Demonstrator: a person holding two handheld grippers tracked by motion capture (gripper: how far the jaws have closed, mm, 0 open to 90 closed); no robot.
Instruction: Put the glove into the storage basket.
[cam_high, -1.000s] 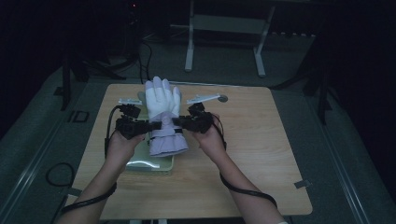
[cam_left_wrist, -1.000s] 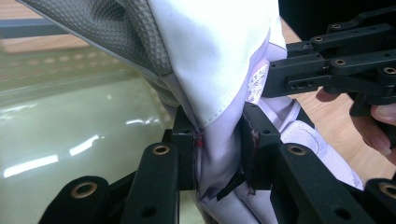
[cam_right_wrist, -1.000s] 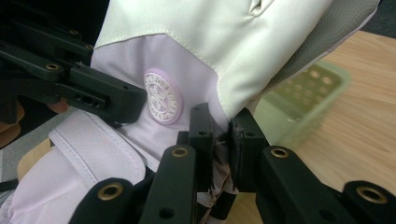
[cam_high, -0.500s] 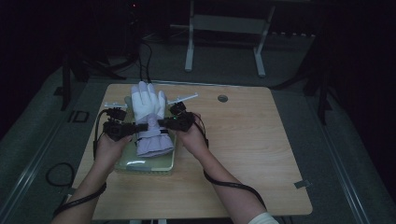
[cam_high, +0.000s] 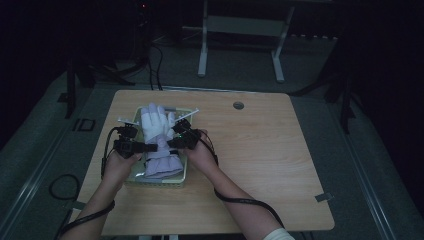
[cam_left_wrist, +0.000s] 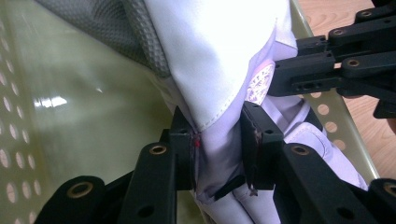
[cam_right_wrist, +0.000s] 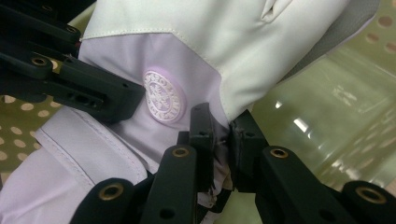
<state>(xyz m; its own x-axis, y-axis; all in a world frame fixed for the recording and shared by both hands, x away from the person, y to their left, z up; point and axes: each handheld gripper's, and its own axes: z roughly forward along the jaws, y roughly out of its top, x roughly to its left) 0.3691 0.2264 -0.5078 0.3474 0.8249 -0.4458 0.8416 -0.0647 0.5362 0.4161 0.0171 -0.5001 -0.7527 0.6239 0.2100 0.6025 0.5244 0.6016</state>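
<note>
Now glove (cam_high: 159, 140) pinched between both jaws.

I find no legible text; the round emblem (cam_right_wrist: 161, 97) on my glove (cam_right_wrist: 196, 51) is too small to read.

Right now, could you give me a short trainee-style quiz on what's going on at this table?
1. True or false: both hand-held grippers are clamped on the glove.
2. What lies under the glove: A a wooden box, B a pale green perforated basket, C a metal pan?
3. Which part of the glove points away from the person?

Key
1. True: the left hand-held gripper and the right hand-held gripper each pinch fabric at a side of the glove.
2. B.
3. The fingers; the lilac cuff is nearest the person.
</note>
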